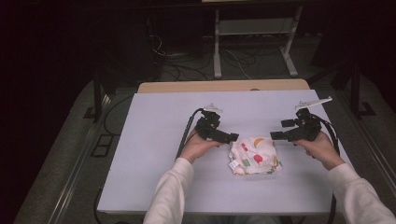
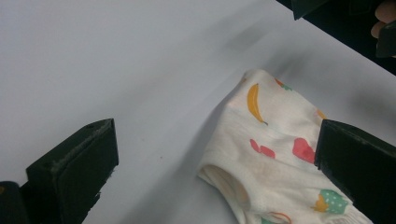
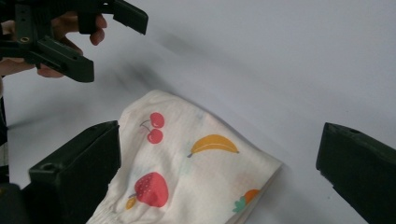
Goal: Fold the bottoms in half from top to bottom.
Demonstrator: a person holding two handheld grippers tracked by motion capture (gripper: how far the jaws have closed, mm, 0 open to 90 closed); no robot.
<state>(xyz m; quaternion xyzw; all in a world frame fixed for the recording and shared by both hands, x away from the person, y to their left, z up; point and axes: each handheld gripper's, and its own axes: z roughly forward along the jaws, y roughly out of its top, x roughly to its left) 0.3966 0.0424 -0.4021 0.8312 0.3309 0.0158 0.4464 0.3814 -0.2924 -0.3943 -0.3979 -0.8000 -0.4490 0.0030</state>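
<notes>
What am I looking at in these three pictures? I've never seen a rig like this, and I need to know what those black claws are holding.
A person sits at a table with a hand-held claw in each hand. The high view looks down from above: the left claw and the right claw sit on either side of a folded white cloth with fruit prints on the pale table. The other two pictures come from cameras riding on each claw, looking along its two black jaws. In the left gripper view the cloth lies between and beyond wide-apart jaws; the same in the right gripper view. Both claws are open and hold nothing.
</notes>
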